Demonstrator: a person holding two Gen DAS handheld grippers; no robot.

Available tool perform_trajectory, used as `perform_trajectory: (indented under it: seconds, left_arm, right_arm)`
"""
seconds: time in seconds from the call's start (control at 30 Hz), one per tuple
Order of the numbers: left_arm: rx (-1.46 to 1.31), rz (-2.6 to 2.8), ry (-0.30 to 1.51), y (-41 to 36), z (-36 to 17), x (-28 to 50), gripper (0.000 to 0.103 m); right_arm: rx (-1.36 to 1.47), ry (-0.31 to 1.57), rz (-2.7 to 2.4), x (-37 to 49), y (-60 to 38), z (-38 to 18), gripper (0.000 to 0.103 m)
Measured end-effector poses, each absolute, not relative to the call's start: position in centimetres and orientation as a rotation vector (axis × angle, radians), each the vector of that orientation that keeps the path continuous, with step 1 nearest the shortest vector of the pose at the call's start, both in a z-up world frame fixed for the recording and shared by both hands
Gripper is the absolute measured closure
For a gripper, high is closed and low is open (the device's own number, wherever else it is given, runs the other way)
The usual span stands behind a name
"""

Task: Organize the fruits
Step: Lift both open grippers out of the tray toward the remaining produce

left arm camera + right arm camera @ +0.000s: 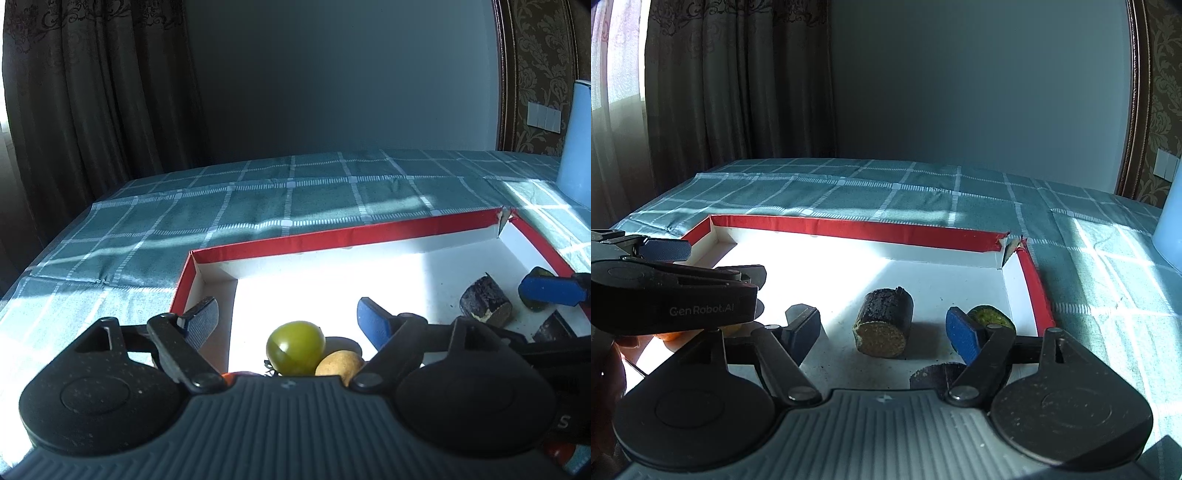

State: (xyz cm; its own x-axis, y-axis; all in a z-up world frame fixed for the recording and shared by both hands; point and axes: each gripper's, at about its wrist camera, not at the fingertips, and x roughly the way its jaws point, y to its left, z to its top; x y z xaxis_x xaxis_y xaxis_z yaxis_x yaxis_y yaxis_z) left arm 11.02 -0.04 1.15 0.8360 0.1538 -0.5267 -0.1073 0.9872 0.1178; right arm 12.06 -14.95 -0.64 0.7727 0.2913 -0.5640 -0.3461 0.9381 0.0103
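A shallow white box with a red rim [332, 236] [849, 227] lies on the checked cloth. In the left wrist view a round green fruit [295, 347] and a small yellow fruit [340, 363] rest in its near corner. My left gripper [288, 315] stands open just above them, its pads apart from both. In the right wrist view a dark-skinned cut piece [882, 325] lies between the pads of my open right gripper [882, 328], untouched. A green-faced cut piece [991, 315] sits behind the blue pad. Another dark piece [938, 374] lies under the gripper.
A pale blue container [576, 147] [1171, 221] stands on the teal checked tablecloth [295, 192] at the far right. Curtains hang at the back left. My left gripper's black body [672, 295] fills the left of the right wrist view, with something orange [670, 336] under it.
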Motion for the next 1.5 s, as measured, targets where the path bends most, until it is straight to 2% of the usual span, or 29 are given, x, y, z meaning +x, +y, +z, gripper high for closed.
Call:
perform_trajectory:
  seconds: [0.1,0.23,1.03,1.17,1.5]
  left_arm:
    - [0.081,0.138,0.542,0.0,1.4,10.1,0.013]
    - [0.048,0.135,0.549,0.4,1.5,9.4,0.009]
    - [0.096,0.071,0.473,-0.2,1.6,1.9,0.001]
    - [0.099,0.046,0.462,0.2,1.3,0.0,0.000]
    - [0.126,-0.021,0.487,-0.4,0.7,-1.3,0.000]
  right_arm:
    - [-0.093,0.578,0.345,11.3,-15.4,-0.5,0.027]
    - [-0.078,0.561,0.344,10.8,-15.9,-0.3,0.018]
    - [0.096,0.535,0.395,4.6,-21.4,0.1,0.018]
    - [0.065,0.481,0.396,2.0,-22.1,0.1,0.018]
    - [0.005,0.497,0.399,0.9,-21.5,-0.3,0.018]
